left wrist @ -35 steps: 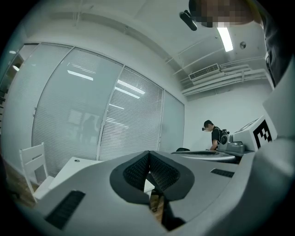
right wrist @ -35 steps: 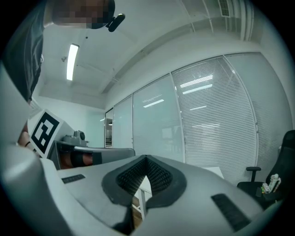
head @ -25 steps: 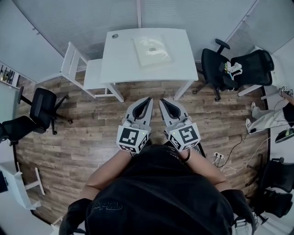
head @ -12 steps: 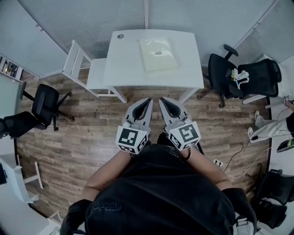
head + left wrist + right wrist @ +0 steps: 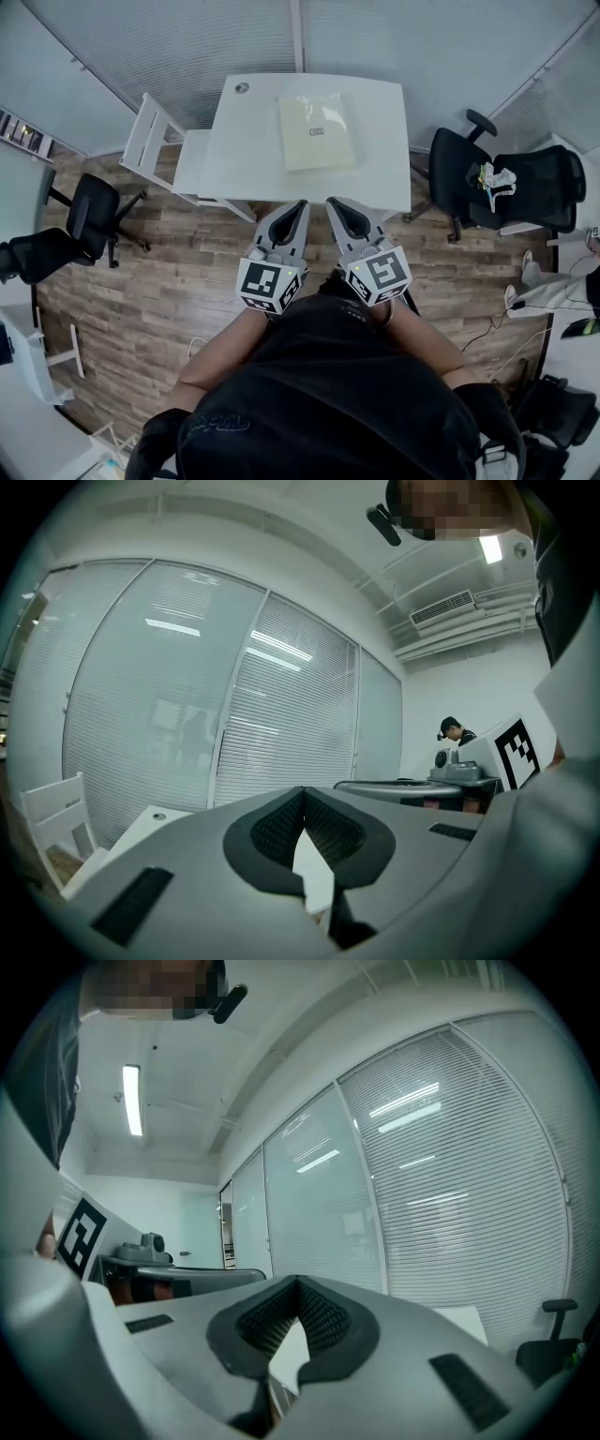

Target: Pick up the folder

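A pale cream folder lies flat on the white table, right of its middle. My left gripper and right gripper are held side by side at the table's near edge, tips pointing at it, both shut with nothing in them. In the left gripper view the jaws meet at the tips, with white table showing beyond. The right gripper view shows its jaws closed the same way. The folder is not visible in either gripper view.
A white chair stands at the table's left. Black office chairs sit at the left and right. Blinds-covered glass walls run behind the table. A seated person shows far off in the left gripper view. Cables lie on the wood floor.
The person has stepped toward the table: table and folder have drawn closer to both gripper tips, which now reach its near edge. Both grippers stay shut and side by side.
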A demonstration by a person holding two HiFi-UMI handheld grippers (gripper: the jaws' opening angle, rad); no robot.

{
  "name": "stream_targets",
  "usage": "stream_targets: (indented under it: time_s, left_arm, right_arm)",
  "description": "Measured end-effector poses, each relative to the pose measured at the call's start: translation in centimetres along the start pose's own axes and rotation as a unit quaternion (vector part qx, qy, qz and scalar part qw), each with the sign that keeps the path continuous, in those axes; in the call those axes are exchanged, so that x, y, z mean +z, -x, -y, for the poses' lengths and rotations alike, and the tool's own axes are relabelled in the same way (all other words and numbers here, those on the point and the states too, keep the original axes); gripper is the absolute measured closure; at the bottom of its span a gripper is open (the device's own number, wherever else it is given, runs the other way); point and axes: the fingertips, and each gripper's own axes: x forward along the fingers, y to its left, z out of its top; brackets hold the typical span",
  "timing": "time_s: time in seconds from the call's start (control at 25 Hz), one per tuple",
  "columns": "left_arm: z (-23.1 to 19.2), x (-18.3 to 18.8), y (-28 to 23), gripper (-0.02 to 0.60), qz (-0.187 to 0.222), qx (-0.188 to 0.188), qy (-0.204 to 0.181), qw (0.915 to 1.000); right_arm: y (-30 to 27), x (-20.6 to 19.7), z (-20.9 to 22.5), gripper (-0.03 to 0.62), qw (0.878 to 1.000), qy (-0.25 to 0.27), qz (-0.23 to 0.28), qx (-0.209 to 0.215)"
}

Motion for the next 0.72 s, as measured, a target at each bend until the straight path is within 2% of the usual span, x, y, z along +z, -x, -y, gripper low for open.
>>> stream_targets:
  time_s: [0.32, 0.72]
  left_arm:
    - [1.1, 0.3, -7.2, 0.571, -0.005, 0.016, 0.011, 0.9998]
    - [-1.6, -0.4, -11.5, 0.571, -0.028, 0.019, 0.021, 0.9992]
  right_arm:
    - [-0.6, 1.0, 7.3, 0.582, 1.000, 0.000, -0.001, 0.016]
    - [-4.5, -0.1, 10.4, 0.583, 0.999, -0.011, -0.023, 0.025]
